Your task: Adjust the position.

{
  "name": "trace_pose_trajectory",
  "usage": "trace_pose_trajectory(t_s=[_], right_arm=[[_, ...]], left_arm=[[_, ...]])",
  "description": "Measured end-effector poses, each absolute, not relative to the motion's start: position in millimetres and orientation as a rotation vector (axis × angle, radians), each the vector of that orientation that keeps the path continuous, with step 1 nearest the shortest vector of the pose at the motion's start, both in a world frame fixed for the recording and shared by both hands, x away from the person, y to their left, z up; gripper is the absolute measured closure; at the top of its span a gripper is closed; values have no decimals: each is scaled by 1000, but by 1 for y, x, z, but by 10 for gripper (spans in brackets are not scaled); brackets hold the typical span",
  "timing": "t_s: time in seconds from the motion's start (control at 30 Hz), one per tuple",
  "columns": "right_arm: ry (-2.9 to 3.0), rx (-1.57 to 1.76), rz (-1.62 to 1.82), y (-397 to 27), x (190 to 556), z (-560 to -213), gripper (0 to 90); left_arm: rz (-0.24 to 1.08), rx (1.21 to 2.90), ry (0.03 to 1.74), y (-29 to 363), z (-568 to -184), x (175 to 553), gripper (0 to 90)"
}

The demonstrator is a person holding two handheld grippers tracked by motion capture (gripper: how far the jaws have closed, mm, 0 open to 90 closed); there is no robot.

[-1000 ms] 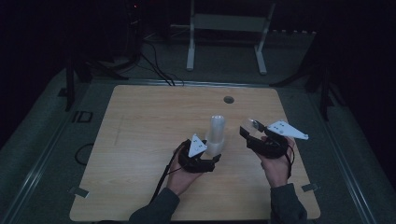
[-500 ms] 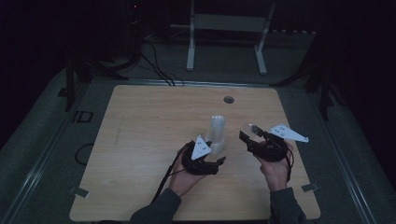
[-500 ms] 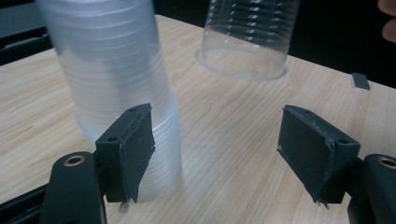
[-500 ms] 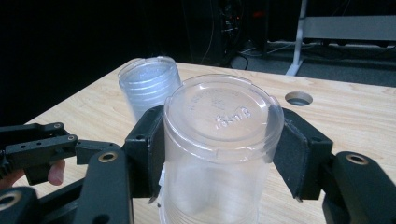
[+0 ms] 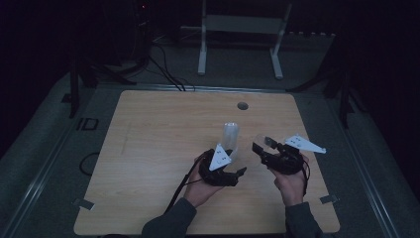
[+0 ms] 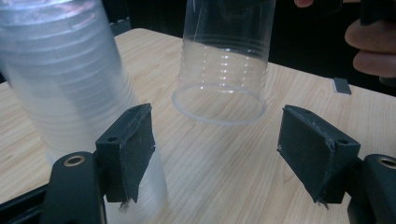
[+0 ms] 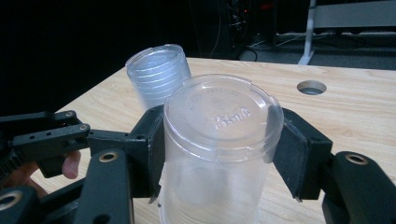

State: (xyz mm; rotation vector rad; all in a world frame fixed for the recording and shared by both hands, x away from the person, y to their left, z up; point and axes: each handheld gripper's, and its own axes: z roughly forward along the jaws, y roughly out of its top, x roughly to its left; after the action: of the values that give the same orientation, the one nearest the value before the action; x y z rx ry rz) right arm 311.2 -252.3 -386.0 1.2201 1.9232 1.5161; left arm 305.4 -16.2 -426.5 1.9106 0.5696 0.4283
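Observation:
An upside-down stack of clear plastic cups (image 5: 230, 136) stands near the middle of the wooden table (image 5: 158, 148). My right gripper (image 5: 261, 147) is shut on a single clear cup (image 7: 219, 116), bottom up, with a pad pressed on each side. That cup (image 6: 224, 56) hangs mouth down a little above the table, just right of the stack (image 7: 159, 74). My left gripper (image 6: 222, 149) is open with nothing between its jaws. The stack (image 6: 70, 93) rises just behind and outside its left pad. In the high view the left gripper (image 5: 236, 163) sits in front of the stack's base.
A round hole (image 5: 242, 105) is cut in the table's far side. Beyond the table stand a white frame (image 5: 242, 25) and dark cables (image 5: 158, 64). Tape pieces (image 5: 81, 203) mark the near corners.
The left gripper has edged slightly right, in front of the stack's base. The right gripper with its cup has shifted a little toward the stack and down.

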Motion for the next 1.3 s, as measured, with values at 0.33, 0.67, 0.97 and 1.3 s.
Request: trace_pose_trajectory(t_s=[0.33,0.67,0.97,1.3], right_arm=[[1925,1255,1560,-254,310,-391,407],[1914,1301,1611,-258,311,-394,407],[1910,1345,1664,-262,312,-397,407],[1899,1392,1752,-267,314,-401,408]], left_arm=[[435,1894,550,-20,-424,307,266],[423,1869,511,-26,-425,310,246],[413,1868,493,-32,-428,312,215],[405,1834,509,-36,-430,317,203]])
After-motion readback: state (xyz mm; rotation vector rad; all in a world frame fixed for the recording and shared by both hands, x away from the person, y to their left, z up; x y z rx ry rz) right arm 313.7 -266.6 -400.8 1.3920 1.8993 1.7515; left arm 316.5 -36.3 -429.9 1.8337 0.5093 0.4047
